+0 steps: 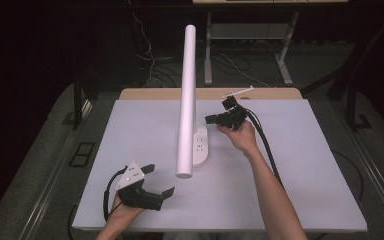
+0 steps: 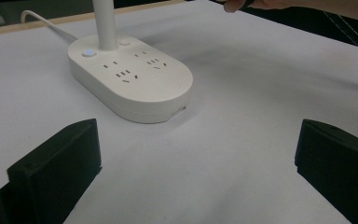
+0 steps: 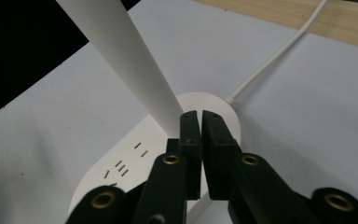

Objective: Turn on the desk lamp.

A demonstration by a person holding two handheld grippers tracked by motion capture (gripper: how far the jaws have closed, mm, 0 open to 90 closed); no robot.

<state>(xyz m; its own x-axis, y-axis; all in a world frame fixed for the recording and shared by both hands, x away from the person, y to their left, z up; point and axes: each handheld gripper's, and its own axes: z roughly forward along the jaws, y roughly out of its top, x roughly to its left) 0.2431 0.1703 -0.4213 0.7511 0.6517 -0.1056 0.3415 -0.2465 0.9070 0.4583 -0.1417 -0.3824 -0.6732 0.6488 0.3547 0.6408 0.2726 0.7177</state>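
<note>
A white lamp stands mid-table on an oval base [image 1: 200, 145] with sockets in its top; its long white tube [image 1: 186, 100] leans toward me. In the left gripper view the base [image 2: 135, 79] shows a lit blue button [image 2: 88, 53] beside the pole. My right gripper [image 1: 208, 120] is shut with nothing between its jaws, just right of the pole. In the right gripper view the right gripper [image 3: 200, 116] hovers over the base [image 3: 135, 154] next to the tube [image 3: 121, 56]. My left gripper [image 1: 161, 180] rests open near the front left, pointing at the base.
A white mat [image 1: 300, 165] covers the wooden table [image 1: 150, 93]. The lamp's white cord [image 3: 279, 51] runs off over the far edge. A small white object [image 1: 237, 93] lies at the back edge. Desk legs and cables stand on the floor beyond.
</note>
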